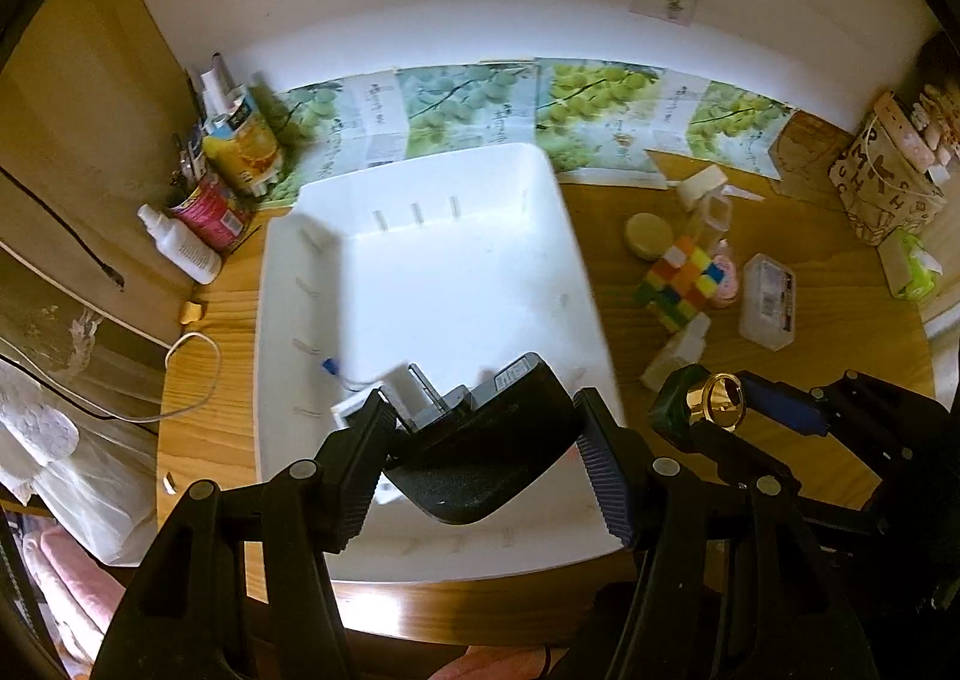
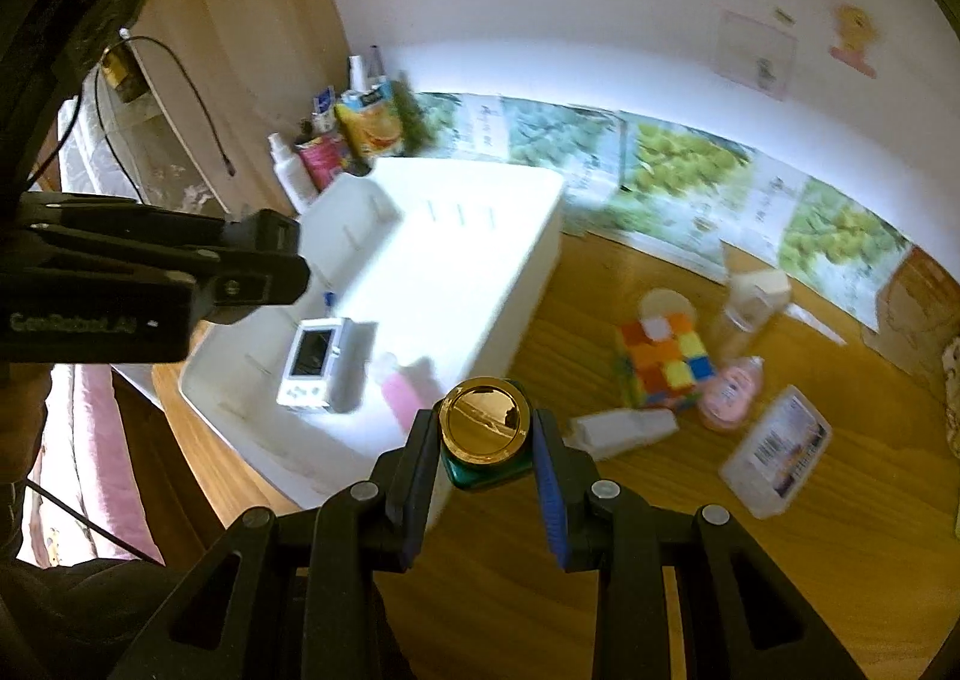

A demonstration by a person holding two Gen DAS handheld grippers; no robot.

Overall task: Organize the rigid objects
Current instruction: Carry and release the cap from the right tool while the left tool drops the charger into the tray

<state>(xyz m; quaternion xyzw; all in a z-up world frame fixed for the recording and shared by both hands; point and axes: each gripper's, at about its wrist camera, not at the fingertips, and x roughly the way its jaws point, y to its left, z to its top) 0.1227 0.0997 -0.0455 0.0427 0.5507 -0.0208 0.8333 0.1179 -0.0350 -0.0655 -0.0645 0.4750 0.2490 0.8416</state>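
At the counter's (image 1: 840, 380) back-left corner stands a cluster against the wall: a white spray bottle (image 1: 180, 248), a pink can (image 1: 210, 215) and a yellow juice carton (image 1: 243, 146). A white cable (image 1: 198, 374) loops over the left edge.

Right of these, a large white bin (image 1: 420, 284) fills the left half of the counter. In the right wrist view a small white device with a dark screen (image 2: 309, 365) lies in the bin's near-left part, with a pink item (image 2: 402, 392) just beside it to the right; both are blurred.

The left gripper (image 1: 480, 428) hangs over the bin's near edge. Its fingers (image 1: 357, 470) are clenched on a black boxy object (image 1: 480, 458), one pad on each side, and the object sits above the bin rather than in it.

Just right of the bin's near-right corner, the right gripper (image 2: 483, 455) has its fingers (image 2: 549, 494) clamped on a green bottle with a gold cap (image 2: 485, 425), cap up, held above the bare wood and clear of the counter.

Further right, loose things lie on the counter's middle: a white tube (image 2: 624, 431) lying flat, a colourful puzzle cube (image 2: 660, 359), a round cream tin (image 1: 648, 236) behind the cube, a clear bottle with a white cap (image 2: 747, 302), a pink round container (image 2: 729, 392) touching the cube's right side, and a clear plastic case with a label (image 2: 777, 449) nearest the right.

At the back-right corner stands a patterned paper bag (image 1: 882, 188), with a green tissue pack (image 1: 912, 272) in front of it. Grape-print sheets (image 1: 588, 104) line the back edge along the wall.
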